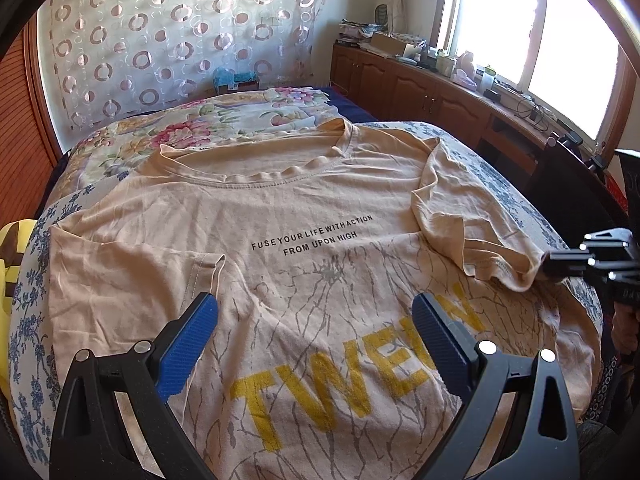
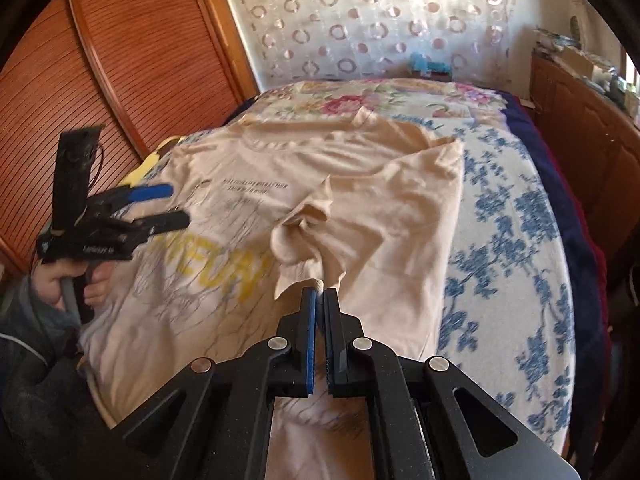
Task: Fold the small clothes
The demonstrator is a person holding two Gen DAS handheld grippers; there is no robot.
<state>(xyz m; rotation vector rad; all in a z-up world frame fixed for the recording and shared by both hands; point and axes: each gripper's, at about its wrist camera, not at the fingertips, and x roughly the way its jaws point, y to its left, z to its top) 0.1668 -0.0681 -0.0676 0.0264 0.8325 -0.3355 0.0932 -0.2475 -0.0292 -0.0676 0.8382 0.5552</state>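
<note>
A beige T-shirt (image 1: pixel 280 208) with black text and yellow letters lies face up on the bed; it also shows in the right wrist view (image 2: pixel 392 216). Its left sleeve is folded in over the body. My left gripper (image 1: pixel 316 312) is open and empty, hovering over the shirt's lower front; it shows in the right wrist view (image 2: pixel 176 206) too. My right gripper (image 2: pixel 319 294) is shut on the hem of the right sleeve (image 2: pixel 308 236) and holds it lifted over the shirt. In the left wrist view the right gripper (image 1: pixel 546 266) grips the sleeve (image 1: pixel 460 216).
The bed has a blue-flowered sheet (image 2: pixel 512 240) and a pink-flowered quilt (image 1: pixel 224 128) at the far end. A yellow cloth (image 1: pixel 10 256) lies at the left bed edge. A wooden cabinet (image 1: pixel 420 84) with clutter runs under the window. A wooden sliding door (image 2: pixel 120 60) stands left.
</note>
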